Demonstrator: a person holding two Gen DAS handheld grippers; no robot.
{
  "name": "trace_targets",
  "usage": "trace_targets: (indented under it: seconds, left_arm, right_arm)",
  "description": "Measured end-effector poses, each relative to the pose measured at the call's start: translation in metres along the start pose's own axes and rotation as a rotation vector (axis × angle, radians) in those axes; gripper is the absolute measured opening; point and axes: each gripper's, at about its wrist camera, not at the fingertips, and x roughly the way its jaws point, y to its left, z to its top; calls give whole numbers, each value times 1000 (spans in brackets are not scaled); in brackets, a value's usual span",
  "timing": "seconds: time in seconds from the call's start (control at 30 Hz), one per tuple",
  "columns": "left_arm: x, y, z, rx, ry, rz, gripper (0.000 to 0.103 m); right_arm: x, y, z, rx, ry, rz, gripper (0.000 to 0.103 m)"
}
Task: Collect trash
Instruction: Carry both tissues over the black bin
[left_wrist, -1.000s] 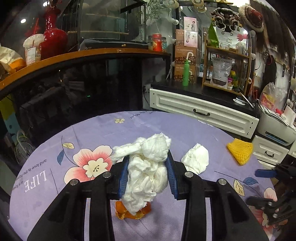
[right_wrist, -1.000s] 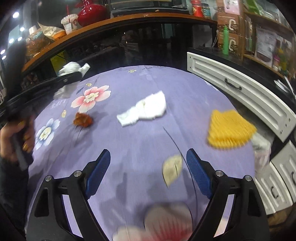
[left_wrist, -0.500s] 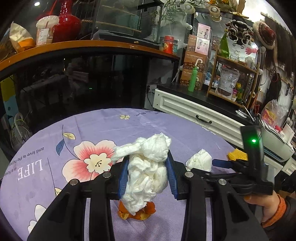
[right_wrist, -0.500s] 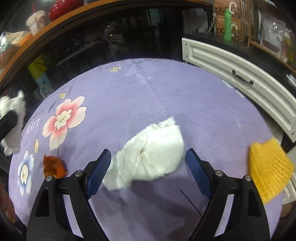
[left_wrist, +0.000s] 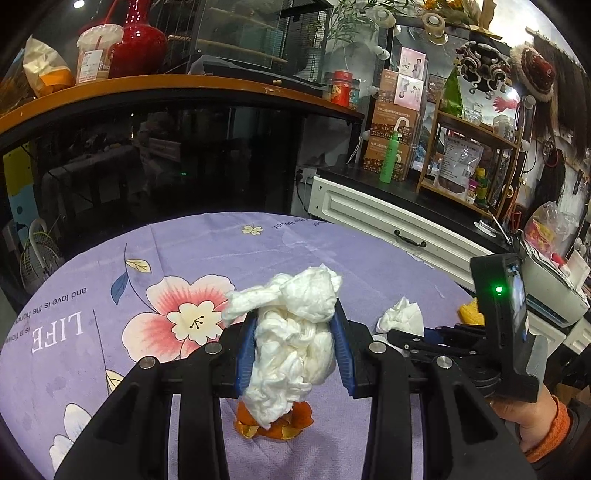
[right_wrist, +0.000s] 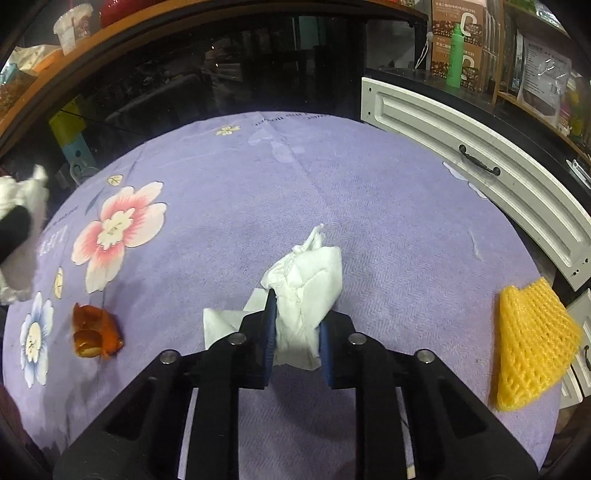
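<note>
My left gripper (left_wrist: 293, 350) is shut on a big wad of white tissue (left_wrist: 291, 332) and holds it above the purple flowered tablecloth (left_wrist: 207, 266). An orange peel (left_wrist: 275, 424) lies on the cloth right under the wad; it also shows in the right wrist view (right_wrist: 96, 332). My right gripper (right_wrist: 297, 339) is shut on a second crumpled white tissue (right_wrist: 306, 288) at the cloth's surface. That tissue (left_wrist: 400, 317) and the right gripper also show at the right of the left wrist view. A yellow foam fruit net (right_wrist: 532, 339) lies near the table's right edge.
A white drawer cabinet (right_wrist: 480, 158) stands close behind the table's right side. A dark glass counter with an orange top (left_wrist: 177, 88) curves behind the table, with a red vase (left_wrist: 136, 40) and cups on it. Shelves of boxes and bottles stand at the back right.
My right gripper moved forward over the second tissue and shut on it. The left gripper kept its wad and shifted only slightly.
</note>
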Motion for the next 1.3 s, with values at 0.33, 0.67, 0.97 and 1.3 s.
trace_targets:
  seconds: [0.33,0.67,0.97,1.3]
  left_arm:
    - [5,-9,-4,26,6,-4,37]
    - [-1,-44,-12,83,25,-55,37]
    - [-40,-97,-49,154,39,-133,37]
    - [-76,-166,-86,212,60,-261,37]
  right_arm:
    - [-66,-3,-31,-26,-73,66,19]
    - [-149,-37,-86,-53,-127,39,19]
    - [-200,-75,-147,-38,-166,-21,19]
    - [-250,-124,-213,42,-199,-108,19]
